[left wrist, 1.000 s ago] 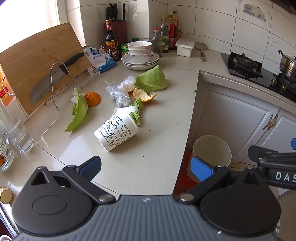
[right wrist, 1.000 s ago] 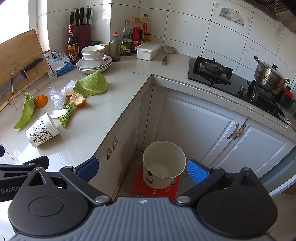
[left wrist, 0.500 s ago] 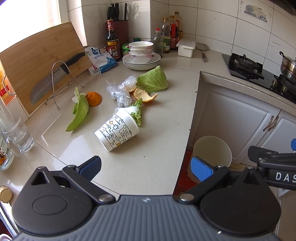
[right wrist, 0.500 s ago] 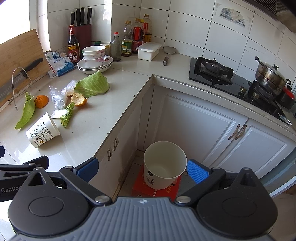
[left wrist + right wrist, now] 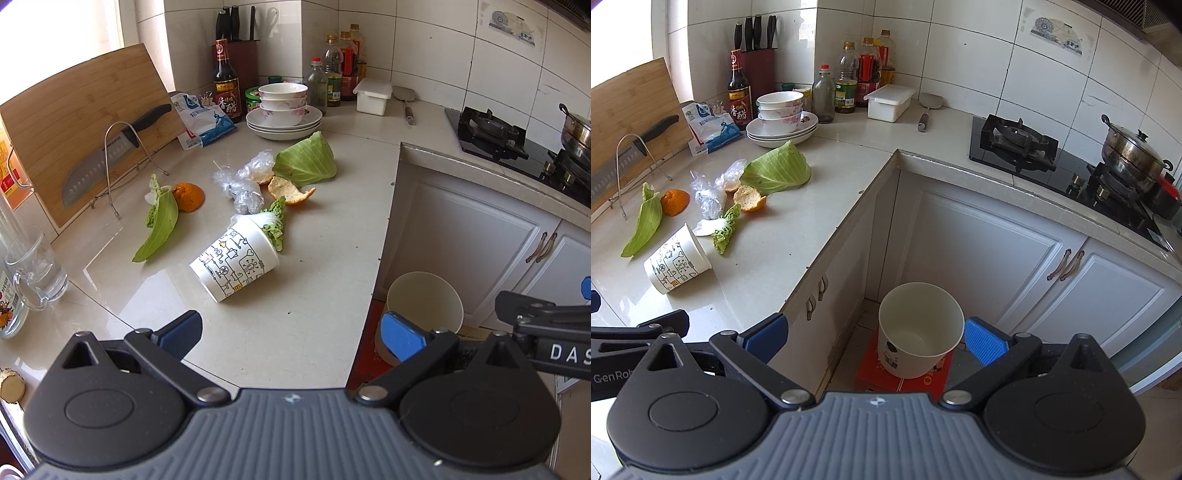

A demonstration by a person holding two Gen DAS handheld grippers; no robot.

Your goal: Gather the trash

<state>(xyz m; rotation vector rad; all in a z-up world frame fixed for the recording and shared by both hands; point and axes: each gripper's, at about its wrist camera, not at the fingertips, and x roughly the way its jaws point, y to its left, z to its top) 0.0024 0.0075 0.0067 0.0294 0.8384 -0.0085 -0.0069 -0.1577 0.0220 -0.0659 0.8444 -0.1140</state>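
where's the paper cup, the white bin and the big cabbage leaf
paper cup (image 5: 236,264): left wrist view, on its printed side wall
white bin (image 5: 916,354): right wrist view, on its outer front wall
big cabbage leaf (image 5: 306,162): left wrist view, on the middle of the leaf

Two orange peels (image 5: 189,197), one paper cup (image 5: 234,268).

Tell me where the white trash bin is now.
The white trash bin stands on a red box on the floor, in the cabinet corner below the countertop, in both views.

A printed paper cup (image 5: 236,264) lies tipped on the desk (image 5: 314,332); beyond it sit leaf scraps (image 5: 159,225), orange peels (image 5: 290,190) and crumpled plastic (image 5: 240,184).
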